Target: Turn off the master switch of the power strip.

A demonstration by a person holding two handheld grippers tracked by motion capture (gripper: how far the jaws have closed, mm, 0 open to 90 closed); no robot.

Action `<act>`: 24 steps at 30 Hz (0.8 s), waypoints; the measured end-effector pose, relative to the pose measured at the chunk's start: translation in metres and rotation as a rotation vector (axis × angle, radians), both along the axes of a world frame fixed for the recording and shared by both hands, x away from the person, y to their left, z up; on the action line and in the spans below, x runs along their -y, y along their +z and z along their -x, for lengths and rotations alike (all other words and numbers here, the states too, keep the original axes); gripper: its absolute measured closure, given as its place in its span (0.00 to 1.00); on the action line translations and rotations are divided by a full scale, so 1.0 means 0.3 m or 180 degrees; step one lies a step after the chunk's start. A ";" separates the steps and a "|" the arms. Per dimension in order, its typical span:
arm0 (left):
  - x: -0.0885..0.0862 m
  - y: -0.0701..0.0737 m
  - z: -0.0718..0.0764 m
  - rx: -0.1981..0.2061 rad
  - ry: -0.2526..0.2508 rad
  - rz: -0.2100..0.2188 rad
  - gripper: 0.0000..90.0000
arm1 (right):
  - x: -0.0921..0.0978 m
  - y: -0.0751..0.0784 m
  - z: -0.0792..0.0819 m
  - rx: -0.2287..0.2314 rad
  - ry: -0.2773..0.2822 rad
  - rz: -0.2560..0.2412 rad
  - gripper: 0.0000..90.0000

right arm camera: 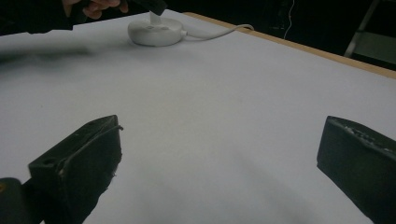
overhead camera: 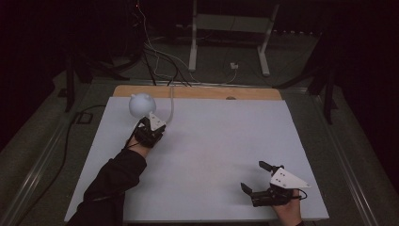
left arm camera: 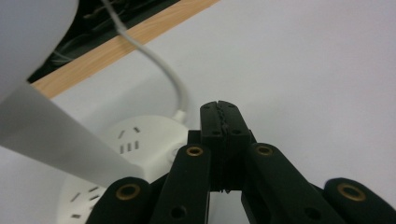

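The left claw [overhead camera: 151, 123] is sitting near the table's [overhead camera: 211, 150] far left corner, its jaws pressed fully together with nothing between them. Just beyond it a lamp [overhead camera: 141, 104] is standing, its round white shade hiding the base from above. In the left gripper view the base [left arm camera: 140, 144] is lying just left of the closed jaws, slotted on top, with a pale panel of the lamp crossing in front and cutting off part of it; whether the jaws are touching the base is hard to tell. One white cord [overhead camera: 170, 101] is running from the base over the far wooden edge.

The right claw [overhead camera: 258, 176] is resting by the near right edge, jaws spread wide and holding nothing. A broad bare stretch of white table is lying open between the two claws. In the right gripper view the base [right arm camera: 155, 31] is showing far off, the lamp's upper part cut off at the frame's top.

One lamp, one cord, two claws.
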State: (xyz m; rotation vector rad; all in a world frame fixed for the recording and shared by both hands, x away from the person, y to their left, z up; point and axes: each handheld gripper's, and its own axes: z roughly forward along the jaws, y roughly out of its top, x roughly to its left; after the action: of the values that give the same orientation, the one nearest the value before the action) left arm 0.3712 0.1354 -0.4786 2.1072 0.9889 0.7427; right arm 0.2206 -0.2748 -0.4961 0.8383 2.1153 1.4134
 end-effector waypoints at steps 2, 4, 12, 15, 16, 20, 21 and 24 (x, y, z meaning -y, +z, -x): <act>0.003 0.011 0.010 0.0007 -0.0019 0.0042 0.89 | 0.000 0.000 0.000 0.0001 -0.0002 -0.0002 0.00; 0.007 0.021 0.019 -0.0019 -0.0022 0.0095 0.81 | 0.000 0.000 0.000 -0.0004 -0.0005 -0.0003 0.00; 0.022 0.045 0.049 -0.0320 -0.0200 0.0294 0.34 | -0.001 -0.001 -0.002 -0.0008 -0.0002 -0.0001 0.00; 0.025 0.053 0.063 -0.0376 -0.0239 0.0365 0.12 | 0.000 -0.002 -0.002 -0.0013 -0.0004 0.0001 0.00; 0.027 0.057 0.068 -0.0421 -0.0267 0.0375 0.07 | -0.001 -0.002 -0.002 -0.0015 -0.0004 0.0002 0.00; 0.024 0.074 0.094 -0.0462 -0.0381 0.0464 0.00 | -0.003 -0.002 -0.001 -0.0014 -0.0001 0.0000 0.00; 0.022 0.079 0.102 -0.0454 -0.0400 0.0477 0.00 | -0.003 -0.001 -0.001 -0.0012 0.0001 0.0001 0.00; 0.012 0.092 0.125 -0.0452 -0.0491 0.0539 0.00 | -0.002 -0.002 -0.002 -0.0016 -0.0001 0.0003 0.00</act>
State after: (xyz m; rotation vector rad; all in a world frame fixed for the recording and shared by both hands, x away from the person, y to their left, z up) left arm 0.3336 0.1318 -0.4511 2.0813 0.9171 0.4228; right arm 0.2211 -0.2741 -0.4966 0.8426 2.1193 1.4113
